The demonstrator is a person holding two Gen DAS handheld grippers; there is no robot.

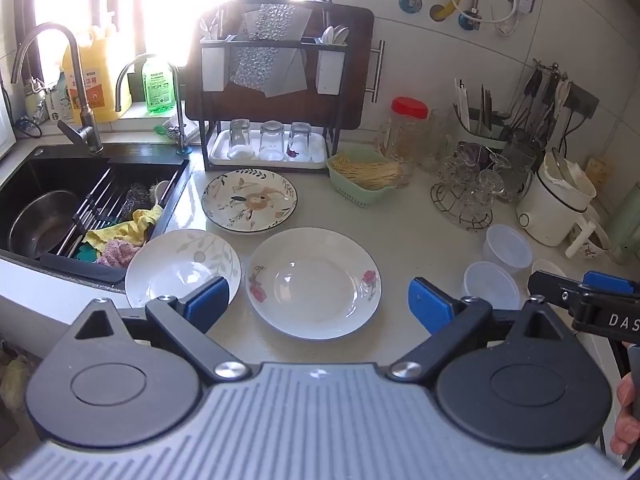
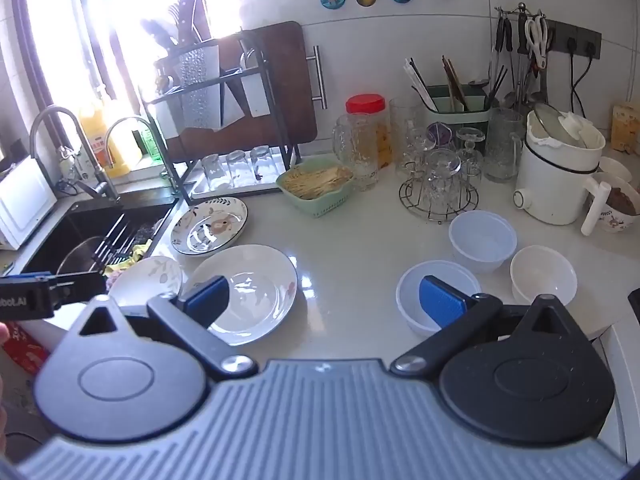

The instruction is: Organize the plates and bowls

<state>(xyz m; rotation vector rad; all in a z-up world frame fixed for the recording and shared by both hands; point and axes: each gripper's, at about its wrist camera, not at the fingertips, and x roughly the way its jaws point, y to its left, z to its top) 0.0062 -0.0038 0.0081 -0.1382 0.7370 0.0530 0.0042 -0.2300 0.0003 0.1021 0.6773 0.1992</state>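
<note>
Three plates lie on the white counter: a rose-print plate (image 1: 314, 282) in the middle, a leaf-print plate (image 1: 182, 266) to its left by the sink, and a dark-rimmed floral plate (image 1: 249, 200) behind them. Two clear plastic bowls (image 1: 506, 248) (image 1: 490, 290) and a white bowl (image 2: 542, 274) sit at the right. My left gripper (image 1: 320, 308) is open and empty, hovering over the rose plate's near edge. My right gripper (image 2: 326, 300) is open and empty above the counter between the rose plate (image 2: 244, 292) and the nearest clear bowl (image 2: 438, 298).
A black sink (image 1: 60, 200) with a pot, rack and cloths is at the left. A dish rack (image 1: 272, 80) with upturned glasses stands behind. A green basket (image 1: 366, 176), a glass stand (image 1: 466, 196), jars, a utensil holder and a white kettle (image 1: 554, 200) crowd the back right.
</note>
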